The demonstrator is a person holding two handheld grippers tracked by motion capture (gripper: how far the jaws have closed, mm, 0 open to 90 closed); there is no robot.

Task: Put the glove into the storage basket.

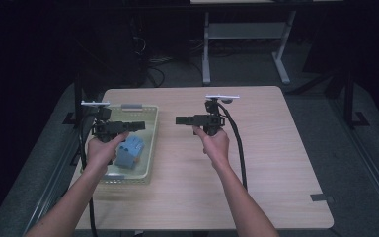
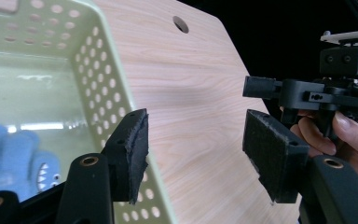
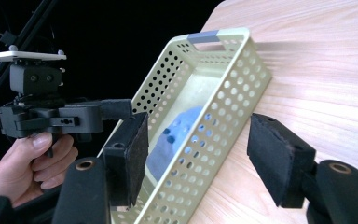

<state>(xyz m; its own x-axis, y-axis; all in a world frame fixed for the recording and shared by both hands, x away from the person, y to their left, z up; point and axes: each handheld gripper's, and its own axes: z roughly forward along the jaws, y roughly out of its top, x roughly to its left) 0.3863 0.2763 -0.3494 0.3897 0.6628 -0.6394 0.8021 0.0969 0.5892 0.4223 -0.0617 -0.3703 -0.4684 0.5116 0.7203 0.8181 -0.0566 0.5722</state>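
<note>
1. Left gripper: in the left gripper view its two black jaws stand wide apart, released, with nothing between the foam pads. One pad overlaps the basket's perforated wall; the other hangs over bare table.
2. Right gripper: in the right gripper view its jaws are likewise spread and empty, one pad before the basket's long side, the other over the wood.
3. High view: the left gripper is held above the basket, jaws pointing right; the right gripper is held over the middle of the table, jaws pointing left. The two are apart, facing each other. A hand grips each; a black cable trails from the right one toward the near edge.
4. Each gripper view shows the opposite gripper with its grey plate and gripping fingers, detail too small in the high view.
5. Basket: pale green plastic, rectangular, with round-holed walls and a grey handle at its far end. It lies at the left of the table.
6. Blue item: lies inside the basket toward its near end. The left gripper view shows it as a blue knitted glove bearing a toothed mouth motif; the right gripper view shows blue through the holes.
</note>
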